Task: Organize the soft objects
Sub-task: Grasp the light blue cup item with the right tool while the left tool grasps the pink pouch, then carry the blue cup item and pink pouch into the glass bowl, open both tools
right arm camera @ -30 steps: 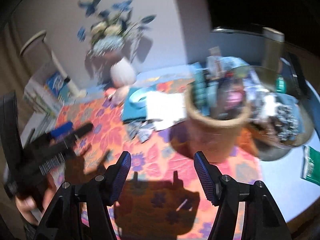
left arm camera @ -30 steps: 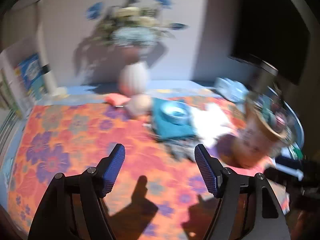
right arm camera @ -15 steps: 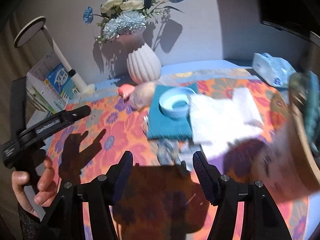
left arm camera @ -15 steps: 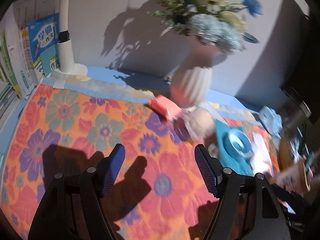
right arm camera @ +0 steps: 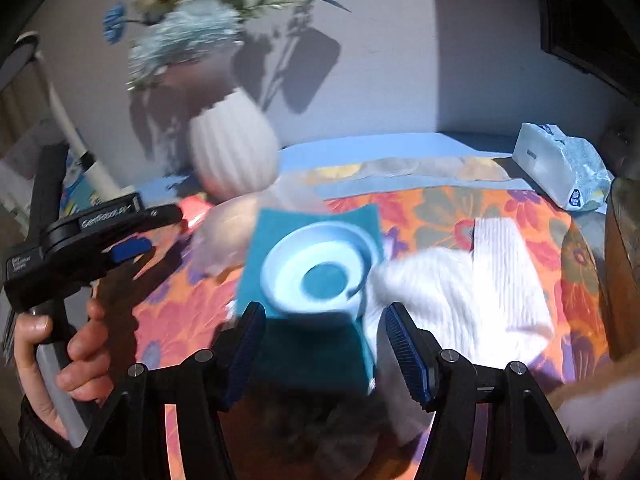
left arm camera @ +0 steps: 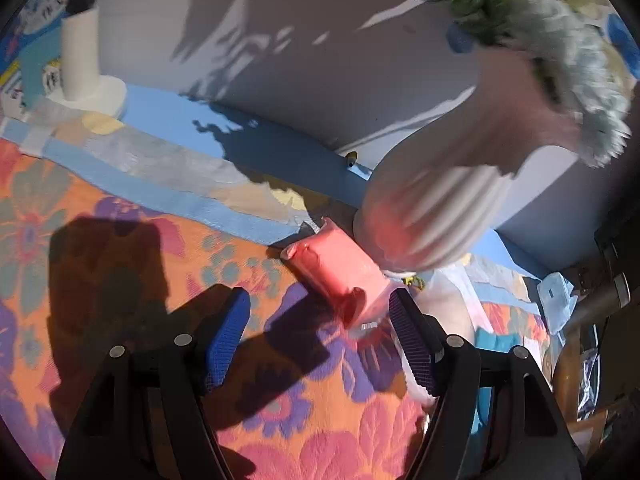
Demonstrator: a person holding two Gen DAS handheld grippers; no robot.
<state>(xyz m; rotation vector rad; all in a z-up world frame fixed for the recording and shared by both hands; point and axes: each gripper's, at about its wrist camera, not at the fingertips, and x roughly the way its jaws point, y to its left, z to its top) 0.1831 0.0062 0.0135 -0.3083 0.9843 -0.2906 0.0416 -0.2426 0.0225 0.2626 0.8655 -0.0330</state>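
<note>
1. Over at the left, a person's hand (right arm camera: 60,344) grips the handle of the left gripper (left arm camera: 320,320); its fingers stand apart, holding nothing.
2. Just ahead of them a pink soft pack (left arm camera: 340,276) lies on the flowered worktop cloth (left arm camera: 100,280), its near end beside the right-hand finger, against a ribbed white vase (left arm camera: 436,216).
3. Further right, the right gripper (right arm camera: 324,340) hangs open above a teal cloth (right arm camera: 316,356) carrying a pale blue bowl (right arm camera: 320,272).
4. Beside that lies a white knit cloth (right arm camera: 472,300).
5. Farthest right sits a tissue pack (right arm camera: 560,168).

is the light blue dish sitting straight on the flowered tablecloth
No, the light blue dish rests on a teal cloth.
</note>
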